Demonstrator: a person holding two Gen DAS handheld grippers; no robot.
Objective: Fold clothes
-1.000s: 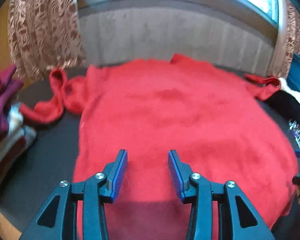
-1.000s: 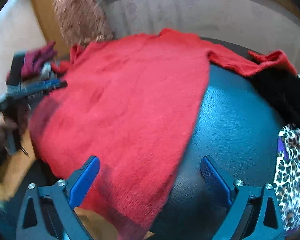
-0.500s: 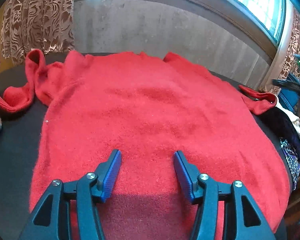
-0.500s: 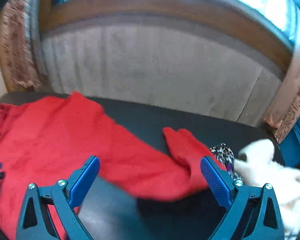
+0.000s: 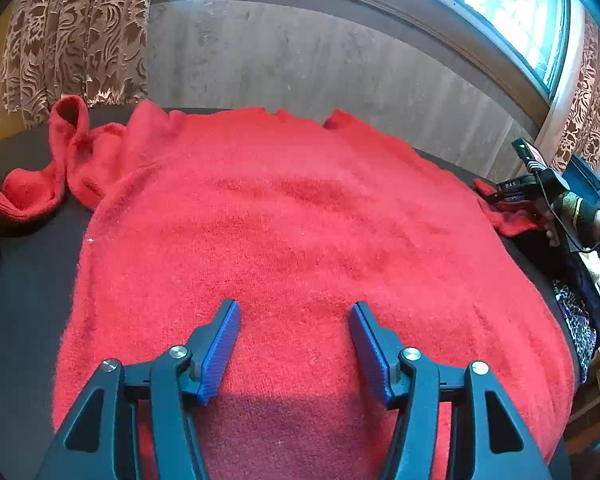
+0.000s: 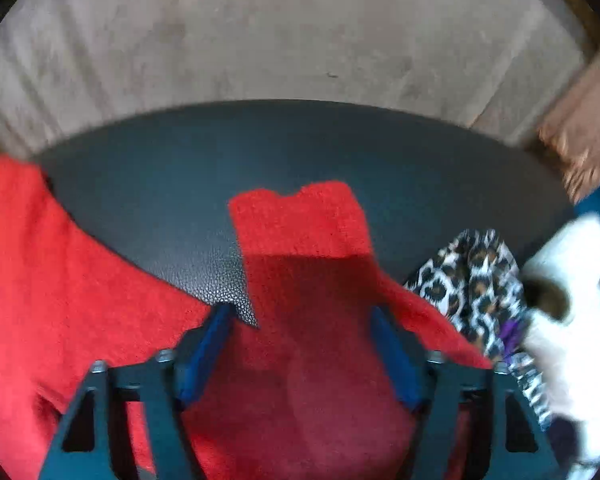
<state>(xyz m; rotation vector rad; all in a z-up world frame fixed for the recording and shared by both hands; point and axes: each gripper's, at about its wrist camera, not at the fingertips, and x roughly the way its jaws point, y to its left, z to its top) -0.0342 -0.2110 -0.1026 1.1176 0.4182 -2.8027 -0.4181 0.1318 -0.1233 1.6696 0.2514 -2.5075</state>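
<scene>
we see one red sweater (image 5: 300, 240) on the desk (image 6: 260, 152); left claw (image 5: 294, 316) hovers above it, right claw (image 6: 300, 320) over one sleeve (image 6: 300, 232), both wide open, empty.

The left gripper (image 5: 294, 310) hovers with jaws spread wide, holding nothing. The right gripper (image 6: 300, 316) also has its jaws apart, angled downward.

One red sweater (image 5: 300, 240), one leopard-print cloth (image 6: 476, 280), one white garment (image 6: 572, 320), two grippers.

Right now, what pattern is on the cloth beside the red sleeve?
Leopard spots on the cloth, clearest in the right wrist view.
</scene>
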